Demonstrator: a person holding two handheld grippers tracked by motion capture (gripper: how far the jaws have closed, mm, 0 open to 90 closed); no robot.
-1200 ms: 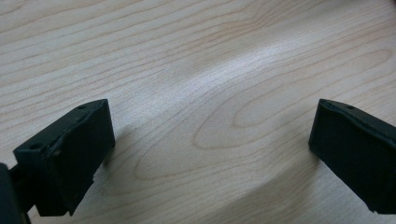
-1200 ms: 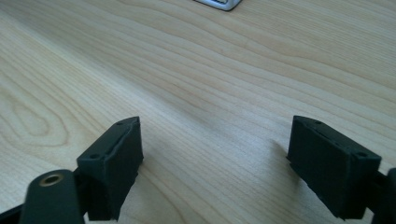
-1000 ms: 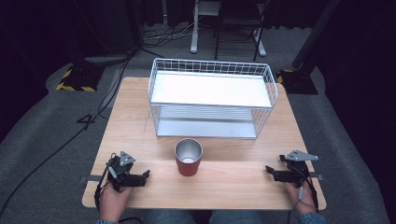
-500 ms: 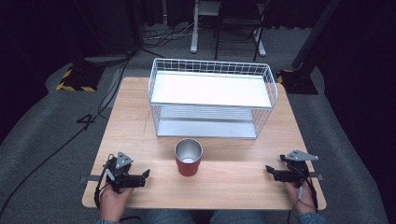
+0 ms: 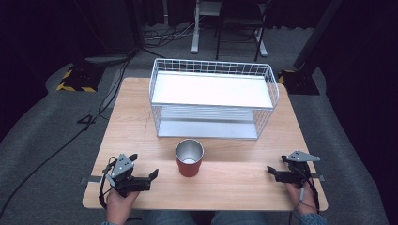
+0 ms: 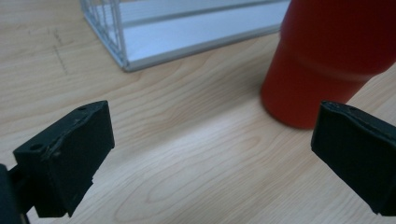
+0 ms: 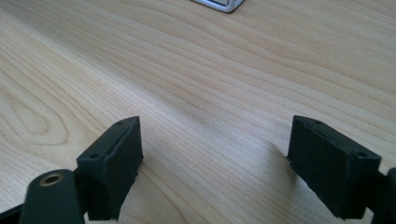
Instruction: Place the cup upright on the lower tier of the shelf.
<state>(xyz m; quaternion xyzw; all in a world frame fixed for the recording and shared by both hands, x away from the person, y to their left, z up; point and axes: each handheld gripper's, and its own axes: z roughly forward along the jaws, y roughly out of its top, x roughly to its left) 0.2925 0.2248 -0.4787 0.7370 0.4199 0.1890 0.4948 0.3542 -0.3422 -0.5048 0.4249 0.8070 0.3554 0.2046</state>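
High view: left tongs [image 5: 151, 175] and right tongs [image 5: 271, 171] gape wide, holding nothing.

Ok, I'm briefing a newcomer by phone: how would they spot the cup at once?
Find the light wooden table with the white wire two-tier rack at its back. Just in front of the rack stands a red cup with a silver metal inside, upright, open and the table's one red thing.

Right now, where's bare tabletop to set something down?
Bare wood lies on the wooden table left of the white wire two-tier rack, between the red metal-lined cup and the right gripper, and between cup and left gripper. It is tightest between cup and rack front.
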